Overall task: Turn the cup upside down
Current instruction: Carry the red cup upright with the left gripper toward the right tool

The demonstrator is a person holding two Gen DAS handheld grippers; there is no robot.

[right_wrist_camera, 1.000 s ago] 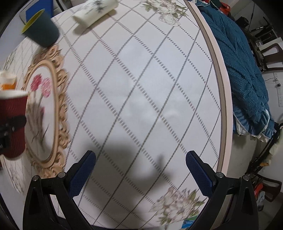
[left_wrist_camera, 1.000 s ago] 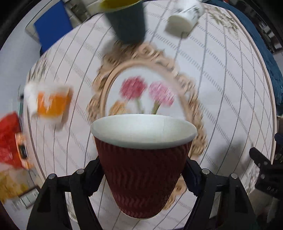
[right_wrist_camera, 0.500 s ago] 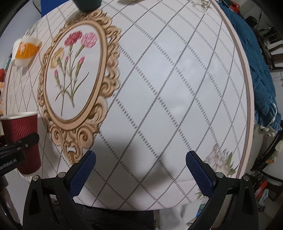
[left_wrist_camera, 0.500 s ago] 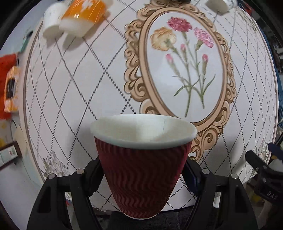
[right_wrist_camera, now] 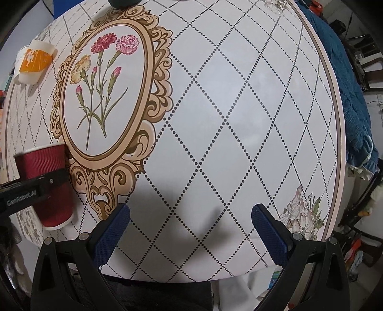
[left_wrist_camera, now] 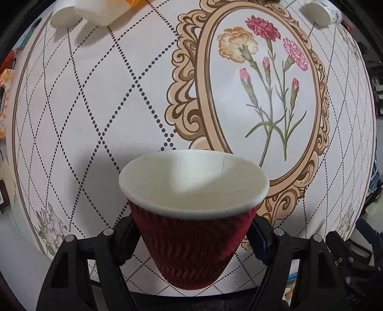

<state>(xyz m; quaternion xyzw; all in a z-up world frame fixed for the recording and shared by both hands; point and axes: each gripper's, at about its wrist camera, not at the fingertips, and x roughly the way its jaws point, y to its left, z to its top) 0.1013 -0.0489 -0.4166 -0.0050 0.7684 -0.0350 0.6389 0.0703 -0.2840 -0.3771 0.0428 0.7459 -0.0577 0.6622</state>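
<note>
A dark red ribbed paper cup (left_wrist_camera: 194, 241) with a white rim and white inside is held between the fingers of my left gripper (left_wrist_camera: 194, 236), which is shut on it. The cup's mouth faces forward, toward the table. In the right wrist view the same cup (right_wrist_camera: 45, 167) shows at the far left, above the table's near left edge, with the left gripper's finger (right_wrist_camera: 33, 189) across it. My right gripper (right_wrist_camera: 190, 227) is open and empty above the table's near edge.
The round table (right_wrist_camera: 239, 100) has a diamond-patterned cloth with a flower medallion (right_wrist_camera: 107, 91). An orange and white cup (right_wrist_camera: 33, 62) lies at the far left, a white cup (left_wrist_camera: 320, 14) and a dark cup (right_wrist_camera: 122, 2) at the far side. A blue quilt (right_wrist_camera: 347, 95) lies right of the table.
My left gripper has tilted further down with the red cup, so the cup's inside now shows and the table looks closer. The right gripper's view has shifted slightly.
</note>
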